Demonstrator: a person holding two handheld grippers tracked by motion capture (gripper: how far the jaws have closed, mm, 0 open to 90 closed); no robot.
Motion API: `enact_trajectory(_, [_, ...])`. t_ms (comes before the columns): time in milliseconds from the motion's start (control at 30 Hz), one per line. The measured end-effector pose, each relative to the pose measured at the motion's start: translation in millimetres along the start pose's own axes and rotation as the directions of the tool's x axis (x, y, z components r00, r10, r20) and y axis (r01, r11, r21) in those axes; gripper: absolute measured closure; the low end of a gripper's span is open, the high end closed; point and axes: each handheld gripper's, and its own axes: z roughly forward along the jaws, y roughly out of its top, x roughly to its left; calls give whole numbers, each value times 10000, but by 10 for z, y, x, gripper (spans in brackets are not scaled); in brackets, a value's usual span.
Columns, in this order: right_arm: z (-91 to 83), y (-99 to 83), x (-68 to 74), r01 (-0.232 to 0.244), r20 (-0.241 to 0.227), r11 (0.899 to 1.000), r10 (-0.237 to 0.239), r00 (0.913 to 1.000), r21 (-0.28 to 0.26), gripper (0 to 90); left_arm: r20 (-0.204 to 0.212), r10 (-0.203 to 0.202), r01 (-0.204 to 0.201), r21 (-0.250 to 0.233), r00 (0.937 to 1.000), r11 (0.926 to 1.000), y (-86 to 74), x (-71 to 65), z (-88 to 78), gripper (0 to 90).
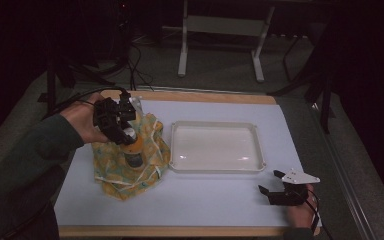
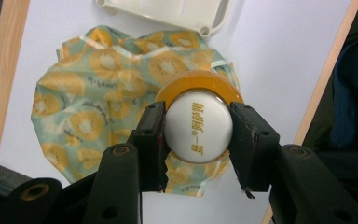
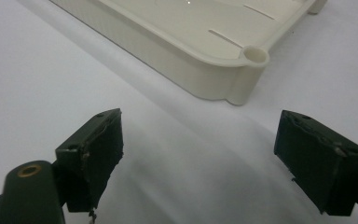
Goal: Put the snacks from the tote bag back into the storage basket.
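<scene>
A bottle (image 2: 198, 126) with a white cap bearing gold lettering and an orange body sits between the jaws of my left gripper (image 2: 198, 133), which is shut on the cap from both sides. In the high view the left gripper (image 1: 125, 132) points down at the left of the table, with the bottle (image 1: 134, 152) standing up out of a crumpled green-and-yellow fruit-print cloth bag (image 1: 152, 135). From above, the bag (image 2: 84, 102) spreads out beneath the bottle. My right gripper (image 1: 271, 181) rests at the front right of the table, open, with nothing between its jaws (image 3: 200, 154).
A shallow white tray (image 1: 215, 170) lies mid-table to the right of the bag, its corner (image 3: 205, 70) just ahead of the right gripper. A white sheet (image 1: 205, 200) covers the wooden tabletop. Desk legs and cables stand beyond the far edge.
</scene>
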Motion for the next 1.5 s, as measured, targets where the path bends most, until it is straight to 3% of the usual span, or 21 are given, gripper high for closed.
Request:
enact_trajectory(267, [-1, 0, -1, -18, -15, 10000, 18, 10000, -10, 151, 89, 249, -248, -115, 9996, 9996, 177, -30, 23, 592])
enact_trajectory(567, [-2, -1, -4, 4, -28, 10000, -4, 10000, -19, 151, 188, 591, -591, 9, 9981, 9983, 416, -24, 156, 592])
enact_trajectory(1167, [0, 0, -2, 24, -19, 10000, -24, 10000, -13, 151, 318, 764, -763, -45, 9966, 9971, 728, -23, 287, 592])
enact_trajectory(1367, [-1, 0, -3, 8, -33, 10000, -8, 10000, -29, 151, 68, 852, -851, -90, 9963, 9963, 818, -25, 321, 592])
enact_trajectory(1500, [-2, 0, -4, 5, -40, 10000, -6, 10000, -25, 151, 153, 908, -906, -120, 9958, 9958, 872, -15, 351, 592])
